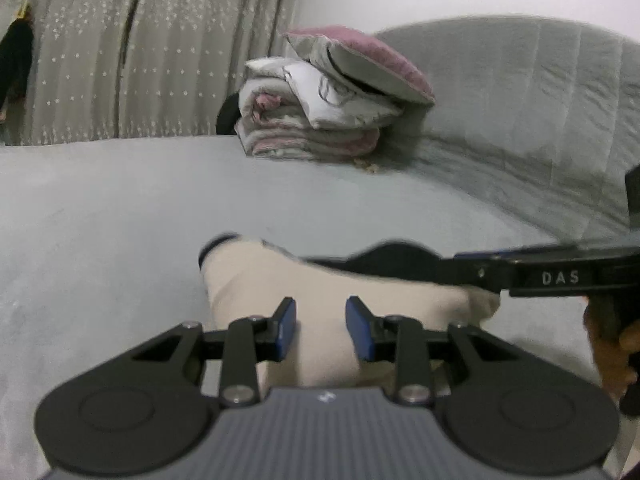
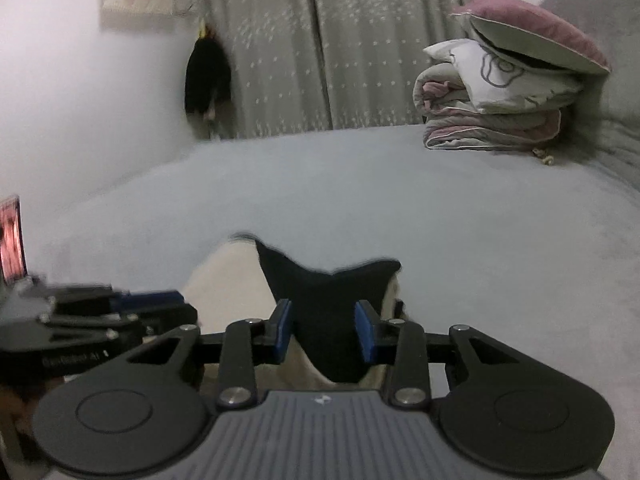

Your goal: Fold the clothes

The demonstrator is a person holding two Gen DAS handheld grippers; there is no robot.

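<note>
Left gripper [image 1: 321,326] grips cream garment [image 1: 320,280]; right gripper [image 2: 324,330] clamps black part [image 2: 324,292].

Cream garment [image 1: 320,300] with black trim [image 2: 328,300] is lying on pale grey bedcover [image 1: 120,208]; at one o'clock, pink-and-white bedding [image 1: 320,120] is fronting star-dotted grey curtains [image 1: 140,60].

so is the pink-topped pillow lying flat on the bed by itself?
No, the pink-topped pillow sits atop the folded bedding stack.

White letters "DAS" stand on the black body of the right gripper [image 1: 560,278] in the left wrist view; faint lettering on the left gripper [image 2: 76,360] is blurred, perhaps ending "AI".
</note>
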